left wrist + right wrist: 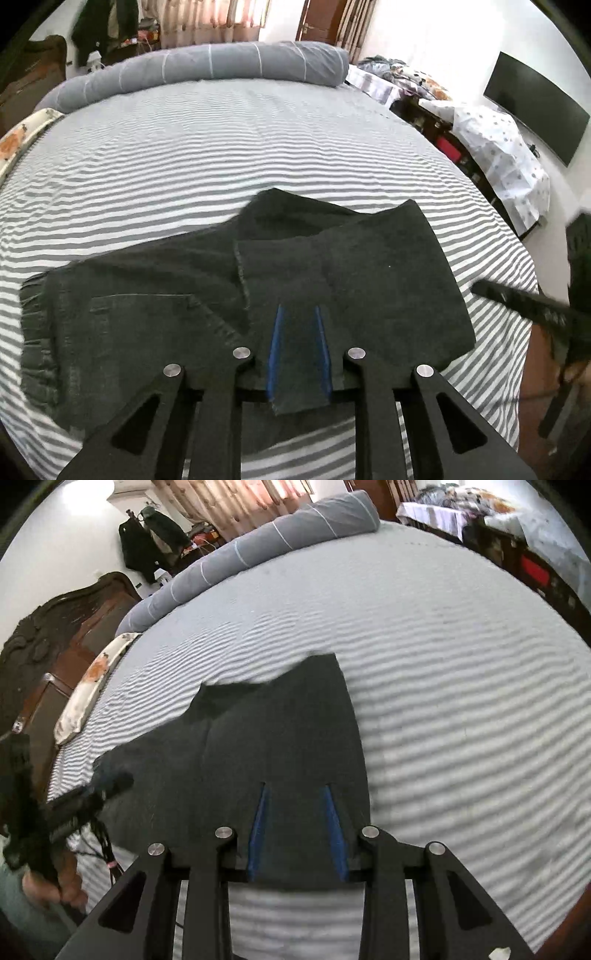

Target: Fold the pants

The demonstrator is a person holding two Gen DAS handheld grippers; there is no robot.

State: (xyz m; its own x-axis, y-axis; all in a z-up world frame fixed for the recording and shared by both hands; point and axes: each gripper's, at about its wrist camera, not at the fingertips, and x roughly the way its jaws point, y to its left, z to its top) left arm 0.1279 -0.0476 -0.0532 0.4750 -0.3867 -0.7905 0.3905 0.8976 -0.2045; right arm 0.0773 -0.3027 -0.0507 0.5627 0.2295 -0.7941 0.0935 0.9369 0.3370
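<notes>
Left gripper (299,308): black two-finger frame with blue pads (275,347); jaws stand a little apart, both inner pad faces showing, with a flap of dark cloth lying loose between them and hanging over the crossbar toward the camera. Right gripper (296,785): same build, jaws parted somewhat wider, a dark cloth edge likewise draped between the pads and not visibly pinched. Pants (332,266): dark denim, partly folded, spread flat directly beneath and ahead of both sets of jaws. From the left jaws the bulk runs off to the left, where a back pocket (147,314) shows. From the right jaws a folded panel extends straight ahead. Striped sheet (221,147): grey and white, covering the bed under the pants and far beyond the fingertips. Grey bolster (207,66): rolled, well ahead of the jaws at the far edge of the bed. A hand (55,886): holds the left gripper, seen left of the right jaws.
</notes>
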